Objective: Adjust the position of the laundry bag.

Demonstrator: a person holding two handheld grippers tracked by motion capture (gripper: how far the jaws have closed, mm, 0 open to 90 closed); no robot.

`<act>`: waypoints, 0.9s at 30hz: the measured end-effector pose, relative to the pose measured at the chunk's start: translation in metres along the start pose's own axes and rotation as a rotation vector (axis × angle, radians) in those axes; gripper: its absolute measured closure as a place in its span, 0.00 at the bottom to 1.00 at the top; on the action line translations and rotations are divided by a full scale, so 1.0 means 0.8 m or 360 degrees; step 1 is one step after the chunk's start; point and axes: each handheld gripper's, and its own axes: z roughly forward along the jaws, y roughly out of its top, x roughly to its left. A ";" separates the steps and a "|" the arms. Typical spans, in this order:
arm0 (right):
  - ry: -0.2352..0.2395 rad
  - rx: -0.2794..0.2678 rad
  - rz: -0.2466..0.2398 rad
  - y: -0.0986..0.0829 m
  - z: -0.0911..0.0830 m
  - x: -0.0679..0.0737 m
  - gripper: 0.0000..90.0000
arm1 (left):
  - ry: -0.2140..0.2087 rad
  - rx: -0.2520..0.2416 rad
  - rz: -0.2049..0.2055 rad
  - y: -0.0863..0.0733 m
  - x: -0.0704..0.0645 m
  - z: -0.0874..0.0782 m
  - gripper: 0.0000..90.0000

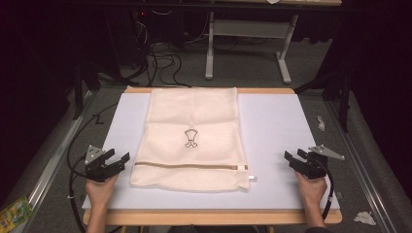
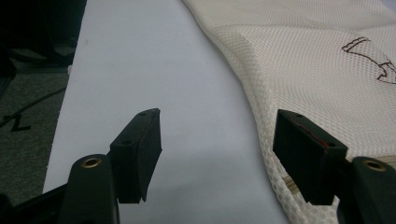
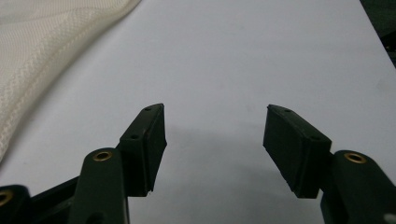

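Both tools gape wide, empty: left tool (image 1: 119,160) just beside cream mesh zippered laundry bag (image 1: 192,136), right tool (image 1: 293,157) well apart from it.

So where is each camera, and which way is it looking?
High view: above the person's side, looking forward and down at the white table and mesh bag; both hands and tongs show.
Left gripper view: rides the left tongs, facing the bag's edge.
Right gripper view: rides the right tongs, facing bare table.
All share the bag.
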 end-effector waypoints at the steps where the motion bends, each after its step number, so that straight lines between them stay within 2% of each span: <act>1: -0.0004 0.0005 0.0002 0.001 -0.001 -0.001 0.46 | -0.0007 0.0001 -0.0003 0.000 0.000 0.000 0.36; 6: 0.0021 -0.0026 0.0037 0.002 -0.006 -0.005 0.47 | -0.0053 0.0017 -0.0012 0.005 0.000 -0.001 0.37; 13: 0.0082 0.0005 0.0060 0.004 -0.006 -0.001 0.50 | -0.0101 0.0055 0.0003 0.017 -0.008 -0.002 0.41; 16: 0.0103 0.0006 0.0018 0.009 -0.005 0.006 0.55 | -0.0100 0.0060 0.0027 0.022 -0.011 -0.004 0.41; 21: 0.0135 0.0018 0.0000 0.020 -0.004 0.019 0.57 | -0.0114 0.0094 0.0048 0.029 -0.016 -0.003 0.41; 23: 0.0152 0.0017 -0.0042 0.023 -0.002 0.025 0.57 | -0.0123 0.0111 0.0068 0.030 -0.019 -0.001 0.41; 27: 0.0186 0.0038 -0.0055 0.029 0.000 0.037 0.55 | -0.0149 0.0154 0.0080 0.032 -0.025 0.004 0.41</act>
